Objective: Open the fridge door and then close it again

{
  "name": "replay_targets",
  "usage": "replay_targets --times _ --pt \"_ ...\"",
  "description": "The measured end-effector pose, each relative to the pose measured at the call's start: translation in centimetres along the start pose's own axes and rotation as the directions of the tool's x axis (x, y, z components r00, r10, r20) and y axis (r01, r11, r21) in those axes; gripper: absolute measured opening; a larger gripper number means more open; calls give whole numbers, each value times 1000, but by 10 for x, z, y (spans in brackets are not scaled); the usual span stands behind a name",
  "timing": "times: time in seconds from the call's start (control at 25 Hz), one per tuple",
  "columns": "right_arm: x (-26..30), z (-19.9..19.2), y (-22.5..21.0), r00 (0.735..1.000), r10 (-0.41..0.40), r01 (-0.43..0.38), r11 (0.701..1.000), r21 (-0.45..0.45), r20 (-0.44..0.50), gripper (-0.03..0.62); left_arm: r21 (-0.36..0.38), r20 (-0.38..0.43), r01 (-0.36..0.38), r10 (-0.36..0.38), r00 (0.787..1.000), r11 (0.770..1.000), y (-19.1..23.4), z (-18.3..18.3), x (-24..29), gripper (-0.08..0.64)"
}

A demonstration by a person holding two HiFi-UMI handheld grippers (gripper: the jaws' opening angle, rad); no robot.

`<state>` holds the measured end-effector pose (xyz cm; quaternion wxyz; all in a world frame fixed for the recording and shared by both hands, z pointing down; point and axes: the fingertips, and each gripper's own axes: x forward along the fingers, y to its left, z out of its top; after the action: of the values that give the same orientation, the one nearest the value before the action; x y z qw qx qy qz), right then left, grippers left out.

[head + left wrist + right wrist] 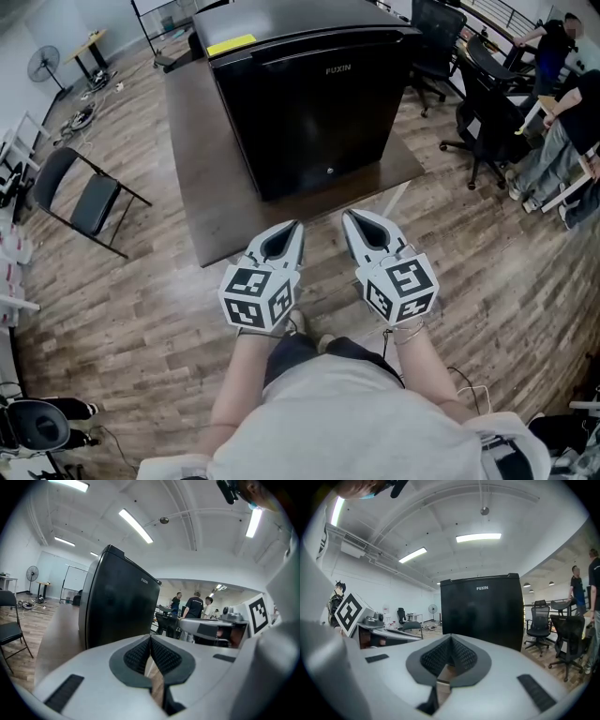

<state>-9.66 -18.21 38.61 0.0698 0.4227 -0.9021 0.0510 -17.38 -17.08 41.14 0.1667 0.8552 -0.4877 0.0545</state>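
Fridge (309, 94) on low table (187, 141), door (323, 127) shut, straight ahead of both tools, well apart. Left tool (296, 228) and right tool (347, 217) side by side, both closed, empty. Door's left corner nearest left tool. Hinge side unclear.

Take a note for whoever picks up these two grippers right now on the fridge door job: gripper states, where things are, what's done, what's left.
Left gripper: shut, empty, short of the fridge.
Right gripper: shut, empty, beside the left, also not touching.
Fridge: black, standing on the low dark table, straight ahead of both grippers.
Door: closed.
Done: nothing that shows; whether the door has already been opened once cannot be told.
Left: likely reach in, pull the door open, then push it shut.
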Motion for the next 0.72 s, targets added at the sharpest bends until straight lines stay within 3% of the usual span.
replay_targets --times 0.72 --pt "8 -3 0 999 35 -35 999 25 -14 -2 -12 -8 10 -10 1000 1000 5 -3 3 8"
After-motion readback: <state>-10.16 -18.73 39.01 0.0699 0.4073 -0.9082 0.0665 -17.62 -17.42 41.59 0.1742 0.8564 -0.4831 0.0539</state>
